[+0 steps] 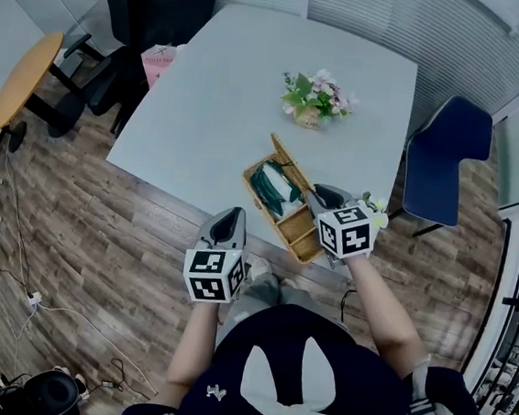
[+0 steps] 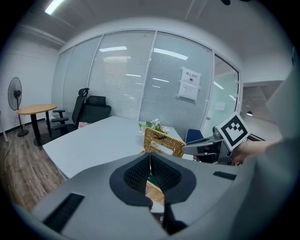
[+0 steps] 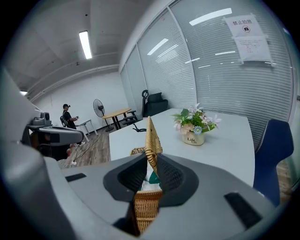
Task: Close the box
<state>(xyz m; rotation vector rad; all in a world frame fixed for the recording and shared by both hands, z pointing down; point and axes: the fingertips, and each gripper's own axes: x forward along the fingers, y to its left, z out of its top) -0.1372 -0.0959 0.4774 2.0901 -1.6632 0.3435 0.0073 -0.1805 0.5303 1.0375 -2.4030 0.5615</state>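
A wicker box (image 1: 303,245) stands near the front edge of the pale table (image 1: 236,80), and something green (image 1: 276,185) lies in one of its compartments. Its lid (image 1: 288,159) stands upright on edge. In the right gripper view the lid (image 3: 151,136) rises between the pads of my right gripper (image 3: 151,168), which is shut on its near end, with the box body (image 3: 146,206) below. In the head view the right gripper (image 1: 320,197) sits at the box's right end. My left gripper (image 1: 231,216) hovers off the table's front edge, left of the box, its jaws (image 2: 150,161) shut on nothing.
A small pot of flowers (image 1: 315,97) stands further back on the table. A blue chair (image 1: 445,157) is at the table's right. At its far left are black office chairs (image 1: 151,6) and a round wooden table (image 1: 24,76). A person (image 3: 69,117) stands far off.
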